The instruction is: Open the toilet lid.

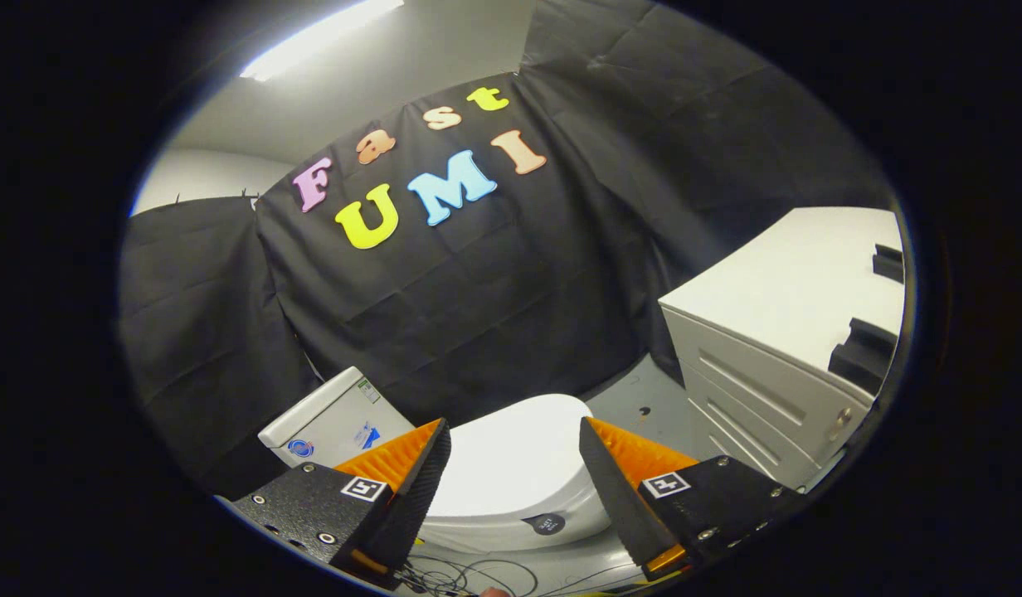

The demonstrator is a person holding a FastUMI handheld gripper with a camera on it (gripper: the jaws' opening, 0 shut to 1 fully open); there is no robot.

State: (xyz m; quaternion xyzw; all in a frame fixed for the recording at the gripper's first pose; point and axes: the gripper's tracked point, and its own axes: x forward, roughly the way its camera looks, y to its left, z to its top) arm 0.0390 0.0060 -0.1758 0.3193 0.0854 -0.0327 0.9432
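I'm holding my gripper (515, 473) w/ fingers spread wide, gripping nothing, just short of the toilet lid (511, 464) — lid's looking shut, so lifting's all left to do.

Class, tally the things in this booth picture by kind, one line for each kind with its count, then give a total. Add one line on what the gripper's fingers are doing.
Toilet, lid closed, with tank: 1
White drawer cabinet: 1
Ceiling light: 1
Bundle of cables: 1
Total: 4
Gripper: fingers open, the lid between them, touching nothing.
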